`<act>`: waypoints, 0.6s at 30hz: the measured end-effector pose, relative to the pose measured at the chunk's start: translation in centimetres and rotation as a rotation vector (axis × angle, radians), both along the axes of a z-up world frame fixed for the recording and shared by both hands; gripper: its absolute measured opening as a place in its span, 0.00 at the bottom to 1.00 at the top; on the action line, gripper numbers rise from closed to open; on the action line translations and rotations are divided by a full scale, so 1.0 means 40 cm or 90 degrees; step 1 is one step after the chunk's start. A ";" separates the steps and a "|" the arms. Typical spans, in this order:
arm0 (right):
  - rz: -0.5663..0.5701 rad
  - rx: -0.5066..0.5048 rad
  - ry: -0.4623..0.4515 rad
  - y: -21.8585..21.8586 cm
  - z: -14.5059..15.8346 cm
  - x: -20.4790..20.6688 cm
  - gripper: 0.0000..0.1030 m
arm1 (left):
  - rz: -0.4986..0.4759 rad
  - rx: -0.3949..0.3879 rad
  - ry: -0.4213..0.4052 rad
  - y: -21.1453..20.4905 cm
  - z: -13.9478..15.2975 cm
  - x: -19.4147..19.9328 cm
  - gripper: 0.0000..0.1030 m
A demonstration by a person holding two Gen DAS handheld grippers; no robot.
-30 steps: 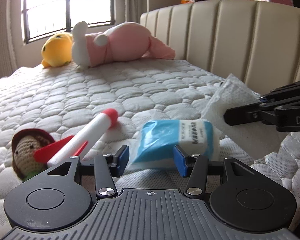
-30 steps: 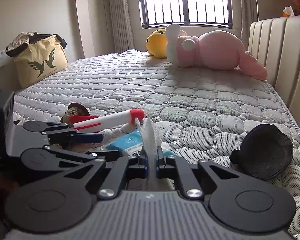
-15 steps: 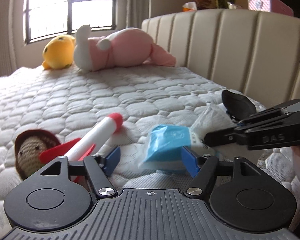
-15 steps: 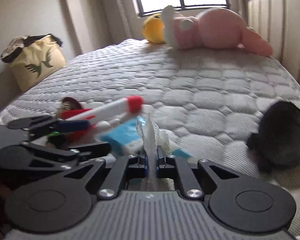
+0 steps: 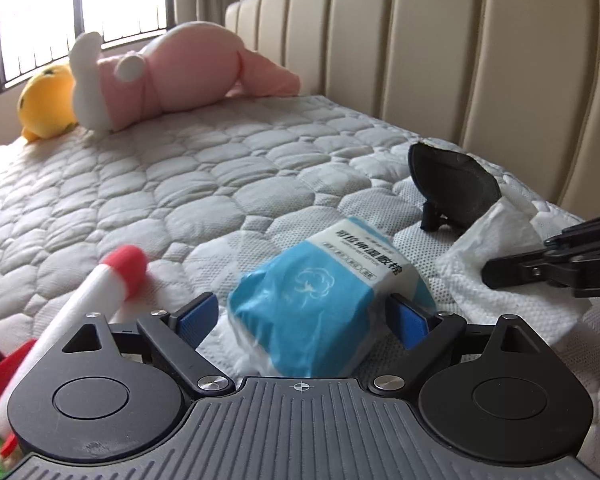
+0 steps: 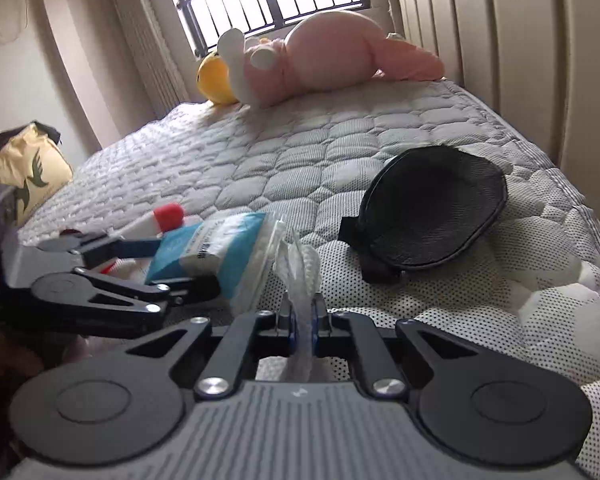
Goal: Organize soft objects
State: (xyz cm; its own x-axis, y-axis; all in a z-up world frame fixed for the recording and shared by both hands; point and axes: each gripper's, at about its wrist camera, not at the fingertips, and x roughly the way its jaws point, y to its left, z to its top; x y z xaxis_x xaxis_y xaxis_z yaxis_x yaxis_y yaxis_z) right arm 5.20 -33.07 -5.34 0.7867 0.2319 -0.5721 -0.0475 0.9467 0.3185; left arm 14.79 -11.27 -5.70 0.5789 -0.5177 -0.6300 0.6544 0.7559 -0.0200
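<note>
Crinkly blue-and-white plastic wraps the soft tissue pack [image 5: 324, 300], lying on the quilted mattress [image 5: 204, 184] between the left tool's [image 5: 302, 318] just-widened jaws, untouched. From the right wrist, the right tool [image 6: 302, 320] pinches a thin, textured white wipe [image 6: 298, 264] beside a black mesh pouch [image 6: 432, 216].

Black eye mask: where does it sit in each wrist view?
Left wrist: eye mask at right, by the headboard, behind the tissue.
Right wrist: eye mask right of centre, on the mattress.
Shared landmark: the pink plush under the window.
</note>
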 end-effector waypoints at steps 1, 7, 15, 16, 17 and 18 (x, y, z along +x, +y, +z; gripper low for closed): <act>0.000 0.008 -0.007 -0.004 0.008 -0.007 0.08 | -0.006 -0.011 0.018 -0.003 0.002 -0.003 0.91; 0.064 0.110 -0.062 0.010 0.082 -0.011 0.08 | -0.100 -0.022 0.046 0.003 0.003 -0.144 0.91; 0.086 0.055 -0.032 0.099 0.035 0.046 0.08 | -0.049 -0.001 0.019 0.073 0.036 -0.171 0.92; 0.074 0.073 -0.027 0.077 0.025 0.042 0.08 | -0.028 -0.020 0.032 0.088 0.041 -0.156 0.92; 0.061 0.092 -0.021 0.054 0.015 0.038 0.08 | -0.008 -0.043 0.050 0.098 0.043 -0.138 0.94; 0.049 0.111 -0.015 0.032 0.005 0.035 0.08 | 0.011 -0.067 0.071 0.104 0.043 -0.119 0.95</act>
